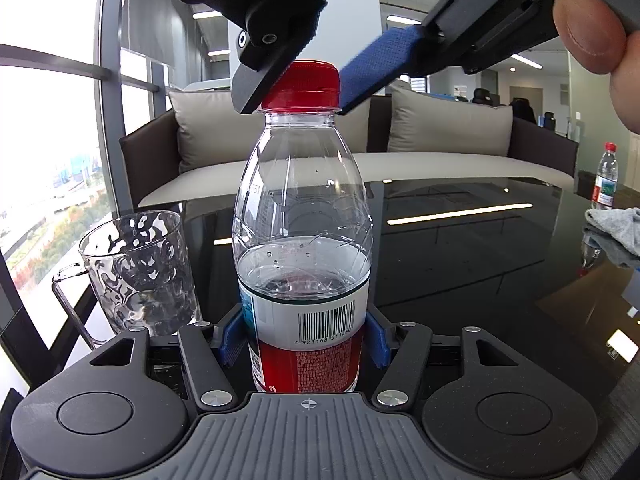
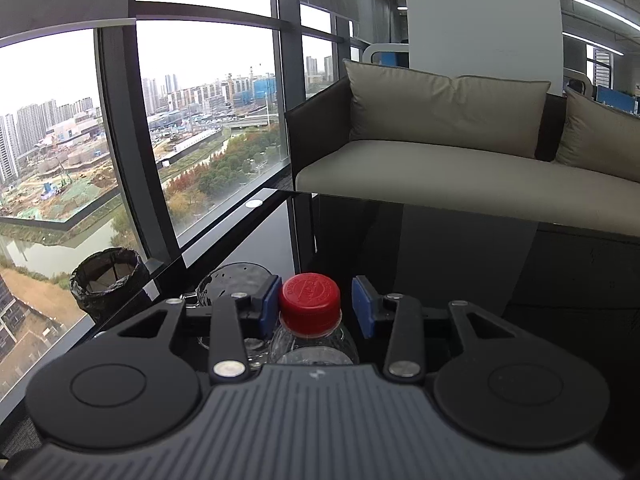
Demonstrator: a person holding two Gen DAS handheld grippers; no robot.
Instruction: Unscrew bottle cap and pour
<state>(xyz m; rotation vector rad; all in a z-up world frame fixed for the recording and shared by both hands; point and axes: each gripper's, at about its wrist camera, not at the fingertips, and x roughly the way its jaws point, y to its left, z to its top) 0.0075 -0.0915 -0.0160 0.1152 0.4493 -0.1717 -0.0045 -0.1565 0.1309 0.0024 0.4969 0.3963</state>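
Left gripper (image 1: 306,344) clamps the upright bottle (image 1: 302,240) low on its label, glass (image 1: 140,268) just to its left. Right gripper (image 2: 316,304) straddles the red cap (image 2: 310,300) from above, jaws wide, one pad close, nothing squeezed yet.

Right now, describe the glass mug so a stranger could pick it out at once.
On the glossy black table, find the water bottle clamped by the left hand-held gripper. The glass mug stands just left of it, on the window side. Unlike the red-capped bottle, it is open-topped and empty, with dimpled walls and a handle.
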